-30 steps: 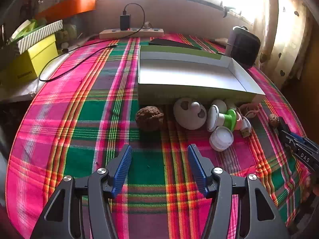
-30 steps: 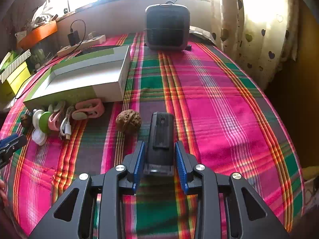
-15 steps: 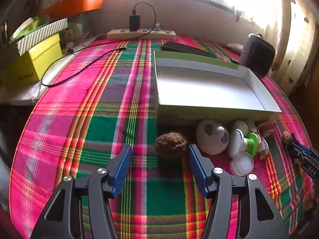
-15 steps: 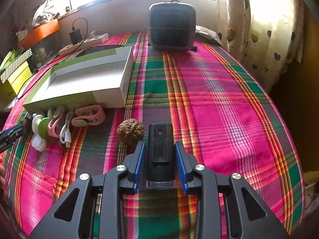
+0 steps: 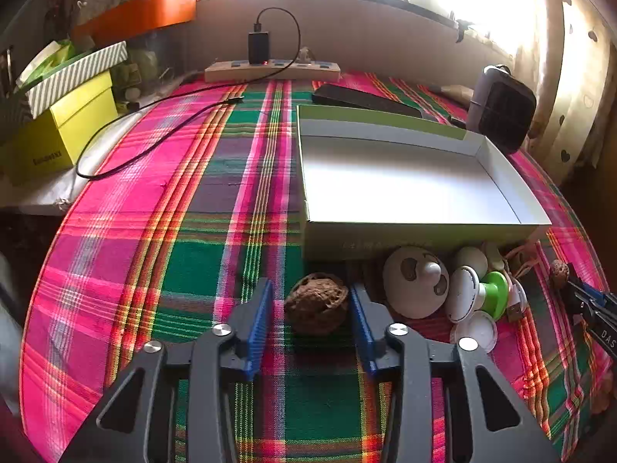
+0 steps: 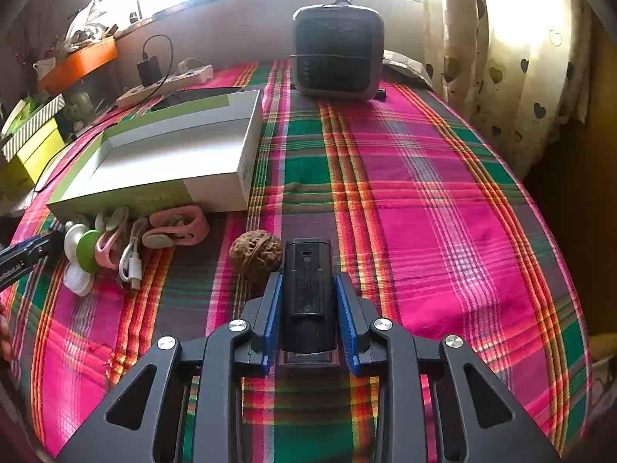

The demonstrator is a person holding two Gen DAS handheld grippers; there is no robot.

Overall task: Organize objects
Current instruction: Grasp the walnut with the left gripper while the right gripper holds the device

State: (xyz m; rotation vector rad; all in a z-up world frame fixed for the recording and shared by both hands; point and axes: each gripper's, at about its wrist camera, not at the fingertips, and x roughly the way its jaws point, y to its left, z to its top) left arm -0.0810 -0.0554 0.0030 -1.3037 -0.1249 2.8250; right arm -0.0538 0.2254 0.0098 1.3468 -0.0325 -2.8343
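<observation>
Your left tool point(image 5: 310, 314) has just been closing around the walnut point(image 5: 316, 303), which sits on the plaid cloth point(image 5: 200, 270) between the blue pads point(image 5: 260, 318); a narrow gap shows on the left side (whether the right pad touches, you can't tell). The open white box point(image 5: 405, 177) lies just behind it, with small white and green gadgets point(image 5: 474, 293) along its front wall. Your right tool point(image 6: 308, 316) is clamped on a black rectangular device point(image 6: 307, 293), beside a second walnut point(image 6: 255, 254).
</observation>
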